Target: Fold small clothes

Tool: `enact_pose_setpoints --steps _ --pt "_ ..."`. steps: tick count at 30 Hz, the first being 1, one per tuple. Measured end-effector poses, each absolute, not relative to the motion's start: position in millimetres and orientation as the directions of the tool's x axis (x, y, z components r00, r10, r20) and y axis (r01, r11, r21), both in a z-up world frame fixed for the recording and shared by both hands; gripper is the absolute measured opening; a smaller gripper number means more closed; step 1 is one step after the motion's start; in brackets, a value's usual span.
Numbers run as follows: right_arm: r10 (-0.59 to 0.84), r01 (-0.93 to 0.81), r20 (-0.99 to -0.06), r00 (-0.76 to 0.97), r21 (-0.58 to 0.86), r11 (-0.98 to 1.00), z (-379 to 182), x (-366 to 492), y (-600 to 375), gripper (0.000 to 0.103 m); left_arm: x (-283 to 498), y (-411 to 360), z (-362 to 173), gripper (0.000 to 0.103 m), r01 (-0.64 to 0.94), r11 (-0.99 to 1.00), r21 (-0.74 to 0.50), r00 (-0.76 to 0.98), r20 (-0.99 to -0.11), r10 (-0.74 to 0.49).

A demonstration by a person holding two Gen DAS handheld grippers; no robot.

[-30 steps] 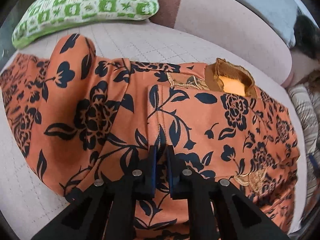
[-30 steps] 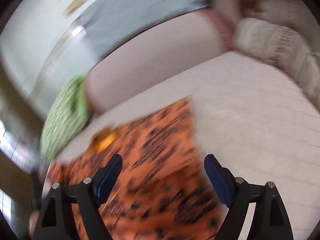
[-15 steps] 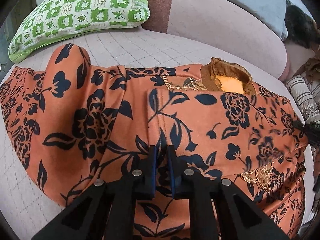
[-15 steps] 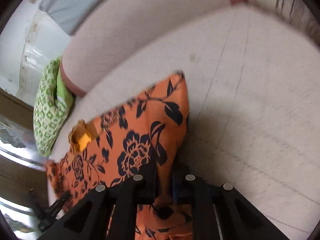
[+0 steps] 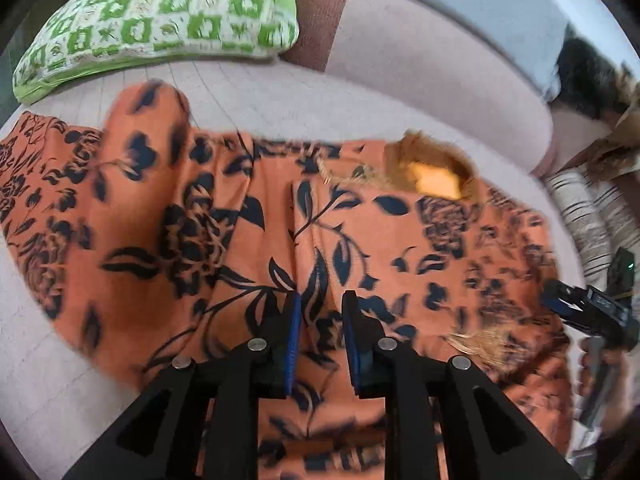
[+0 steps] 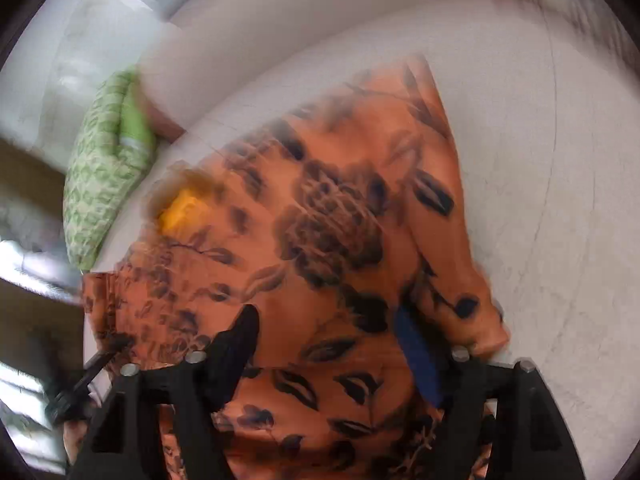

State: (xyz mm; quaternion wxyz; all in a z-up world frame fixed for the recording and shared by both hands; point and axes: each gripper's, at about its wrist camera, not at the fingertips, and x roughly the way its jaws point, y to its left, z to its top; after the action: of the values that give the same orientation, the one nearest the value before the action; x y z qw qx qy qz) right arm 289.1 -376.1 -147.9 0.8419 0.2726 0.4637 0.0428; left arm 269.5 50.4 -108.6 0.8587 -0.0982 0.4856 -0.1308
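Shirt (image 5: pixel 256 240), one small orange garment with a dark flower print, lies spread on the pale quilted sofa seat (image 5: pixel 280 92), its brown collar (image 5: pixel 432 160) toward the far right in the left wrist view. One side panel is already folded over the middle, its edge running down the centre. The left gripper (image 5: pixel 320 320) hovers over that folded edge, its jaws opening with a ridge of cloth between them but not pinched. The right gripper (image 6: pixel 328 344) sits over the garment's other side, jaws opening wide, the cloth beneath them loose; that view is blurred. My reading is that one fold has just been let go. The next move calls for taking the loose sleeve (image 5: pixel 148 120) at far left and bringing it inward. Counted: one shirt, two grippers, one green checked cushion (image 5: pixel 160 28), one striped cloth (image 5: pixel 584 216) at right.
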Motion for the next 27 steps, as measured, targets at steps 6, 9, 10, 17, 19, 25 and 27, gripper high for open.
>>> enact_pose_setpoints --steps 6,9,10,17,19,25,27 --pt "0.242 0.111 -0.766 0.596 0.377 0.92 -125 265 -346 0.074 228 186 -63 0.08 -0.017 0.87 -0.492 0.718 -0.612 -0.332" --pt "0.251 0.104 -0.765 0.593 0.382 0.918 -132 249 -331 0.074 243 281 -80 0.08 -0.196 0.764 -0.615 0.741 -0.603 -0.295" --pt "0.254 0.108 -0.763 0.595 0.389 0.915 -134 243 -328 0.074 251 314 -89 0.08 -0.262 0.724 -0.638 0.749 -0.607 -0.264" --pt "0.256 0.103 -0.751 0.609 0.395 0.913 -129 219 -312 0.074 309 402 -134 0.078 -0.418 0.607 -0.676 0.711 -0.659 -0.244" --pt "0.254 0.107 -0.754 0.605 0.393 0.913 -129 219 -311 0.074 317 406 -139 0.077 -0.423 0.601 -0.678 0.72 -0.654 -0.231" --pt "0.255 0.112 -0.746 0.615 0.402 0.909 -128 217 -311 0.074 333 409 -145 0.068 -0.441 0.554 -0.706 0.735 -0.639 -0.228" --pt "0.252 0.114 -0.744 0.619 0.403 0.908 -128 215 -311 0.074 340 411 -148 0.02 -0.47 0.548 -0.692 0.719 -0.66 -0.218"
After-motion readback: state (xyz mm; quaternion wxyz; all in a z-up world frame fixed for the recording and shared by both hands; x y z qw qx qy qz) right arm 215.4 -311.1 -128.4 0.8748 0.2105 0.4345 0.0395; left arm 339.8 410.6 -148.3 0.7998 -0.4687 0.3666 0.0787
